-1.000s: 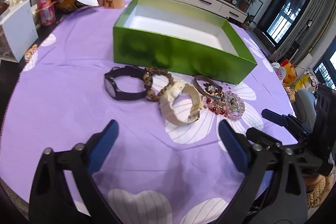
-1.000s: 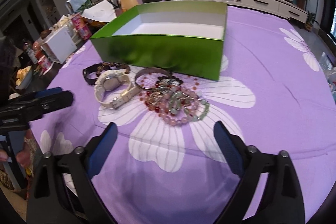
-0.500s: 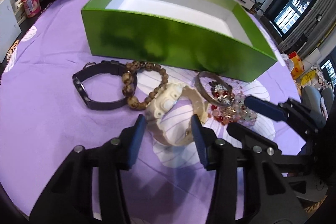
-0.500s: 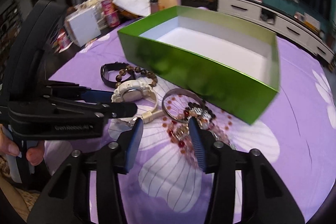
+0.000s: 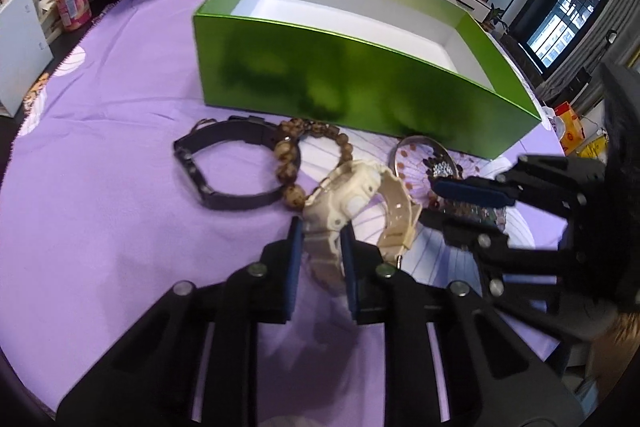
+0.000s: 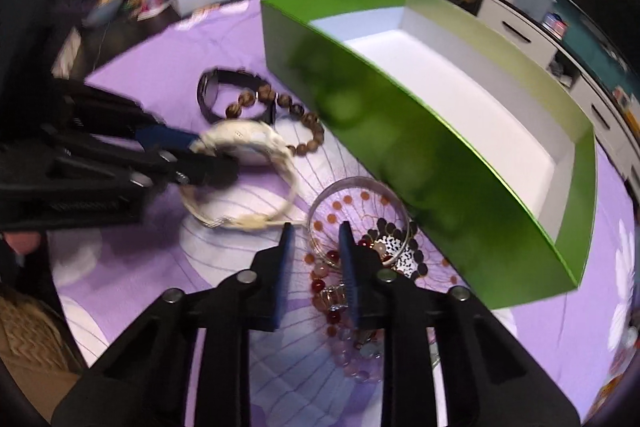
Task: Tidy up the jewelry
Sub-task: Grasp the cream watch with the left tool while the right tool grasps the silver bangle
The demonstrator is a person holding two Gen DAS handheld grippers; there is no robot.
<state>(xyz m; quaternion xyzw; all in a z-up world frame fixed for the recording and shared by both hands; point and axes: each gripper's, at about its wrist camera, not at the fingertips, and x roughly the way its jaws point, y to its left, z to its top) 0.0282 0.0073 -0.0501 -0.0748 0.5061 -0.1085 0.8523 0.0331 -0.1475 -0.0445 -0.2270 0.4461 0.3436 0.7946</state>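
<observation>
In the left wrist view, the left gripper (image 5: 320,227) has just been closing its jaws, and now its blue pads press on both sides of the strap of the cream watch (image 5: 352,195), so it grasps the watch. The watch lies on the purple cloth (image 5: 120,207) with white flower prints. Just beside it, on the left, there is a bracelet of brown wooden beads (image 5: 292,163), and it overlaps the black watch (image 5: 224,167). Behind them stands the green box (image 5: 352,91), open, with a white inside. On the right side the right gripper (image 5: 460,205) comes in over a heap of small beads, next to a thin metal bangle (image 5: 420,147). In the right wrist view, the right gripper (image 6: 314,233) has also just been closing its jaws. Its two pads stand at both sides of the near edge of the metal bangle (image 6: 356,203) and of some red and pink beads (image 6: 332,291), but I cannot tell if the pads really press on them. The picture is a little blurred. On the left, the left gripper (image 6: 200,155) holds the cream watch (image 6: 248,147). The brown beads (image 6: 280,107) and the black watch (image 6: 216,91) lie behind it, and the green box (image 6: 420,167) stands at the right, close to the bangle.
</observation>
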